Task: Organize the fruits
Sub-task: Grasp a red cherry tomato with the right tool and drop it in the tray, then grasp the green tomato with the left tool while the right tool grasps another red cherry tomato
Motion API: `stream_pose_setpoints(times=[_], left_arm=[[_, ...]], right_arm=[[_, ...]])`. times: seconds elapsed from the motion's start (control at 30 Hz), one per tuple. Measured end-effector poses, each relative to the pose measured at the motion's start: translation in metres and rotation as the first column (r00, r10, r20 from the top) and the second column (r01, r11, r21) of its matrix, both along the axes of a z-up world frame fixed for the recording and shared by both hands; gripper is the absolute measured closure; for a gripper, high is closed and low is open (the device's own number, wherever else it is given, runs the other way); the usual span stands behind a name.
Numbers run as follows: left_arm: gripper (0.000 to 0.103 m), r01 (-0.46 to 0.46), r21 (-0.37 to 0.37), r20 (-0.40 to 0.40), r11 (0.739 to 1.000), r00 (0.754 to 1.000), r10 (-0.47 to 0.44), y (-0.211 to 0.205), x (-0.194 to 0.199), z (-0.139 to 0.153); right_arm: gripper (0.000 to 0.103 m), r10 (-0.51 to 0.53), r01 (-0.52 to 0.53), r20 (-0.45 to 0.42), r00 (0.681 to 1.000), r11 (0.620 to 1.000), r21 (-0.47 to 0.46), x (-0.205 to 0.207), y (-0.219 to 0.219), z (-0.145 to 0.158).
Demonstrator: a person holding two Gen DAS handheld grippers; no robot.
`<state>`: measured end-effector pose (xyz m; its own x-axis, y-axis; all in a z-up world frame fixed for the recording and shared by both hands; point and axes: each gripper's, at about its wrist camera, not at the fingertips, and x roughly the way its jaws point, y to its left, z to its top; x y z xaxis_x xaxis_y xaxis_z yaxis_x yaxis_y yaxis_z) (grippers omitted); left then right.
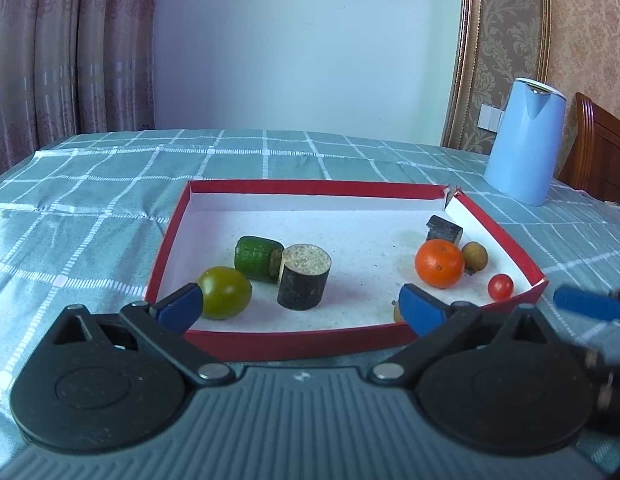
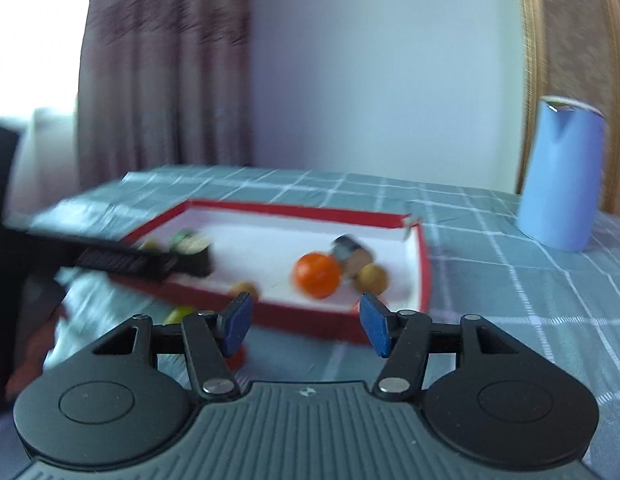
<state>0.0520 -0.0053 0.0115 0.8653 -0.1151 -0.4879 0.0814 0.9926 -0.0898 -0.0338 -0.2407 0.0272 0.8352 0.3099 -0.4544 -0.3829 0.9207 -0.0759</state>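
Red-walled, white-floored shallow cardboard tray (image 1: 168, 236) on the teal checked tablecloth (image 1: 90, 184) holds the fruit: a green round fruit (image 1: 225, 292), a green-skinned cut piece (image 1: 256, 258) and a dark cylindrical chunk (image 1: 304, 282) at left; an orange tangerine (image 1: 439, 263), a small red cherry tomato (image 1: 500, 286) and a brownish small fruit (image 1: 475, 255) at right. Left gripper (image 1: 298, 308) and right gripper (image 2: 306, 322) both hover at the near rim, jaws spread, holding nothing. Likely risks: round fruit rolling from a hasty pinch, or a fingertip snagging the low rim and shifting the tray.
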Motion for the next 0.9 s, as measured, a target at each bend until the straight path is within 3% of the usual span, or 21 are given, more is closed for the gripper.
stream_pose_setpoints(times=[0.37, 0.63, 0.8, 0.87, 0.9], left_arm=[[0.0, 0.0, 0.001, -0.002, 1.0, 1.0, 0.0, 0.0, 0.0, 0.0], [0.0, 0.005, 0.001, -0.006, 1.0, 1.0, -0.005, 0.0, 0.0, -0.001], [0.0, 0.006, 0.0, -0.008, 1.0, 1.0, -0.006, -0.001, 0.0, -0.001], [0.0, 0.006, 0.001, -0.007, 1.0, 1.0, -0.006, -0.001, 0.0, -0.001], [0.0, 0.005, 0.001, -0.006, 1.0, 1.0, -0.005, -0.001, 0.0, -0.001]], right_arm=[[0.049, 0.066, -0.073, -0.127, 0.99, 0.996, -0.058, 0.022, 0.034, -0.016], [0.051, 0.077, -0.087, -0.102, 0.992, 0.992, -0.094, 0.02, 0.042, -0.016], [0.051, 0.09, -0.106, -0.159, 0.983, 0.99, -0.096, 0.027, 0.045, -0.02], [0.06, 0.082, -0.099, -0.179, 0.98, 0.991, -0.087, 0.031, 0.045, -0.021], [0.073, 0.089, -0.105, -0.189, 0.978, 0.992, -0.072, 0.032, 0.044, -0.021]])
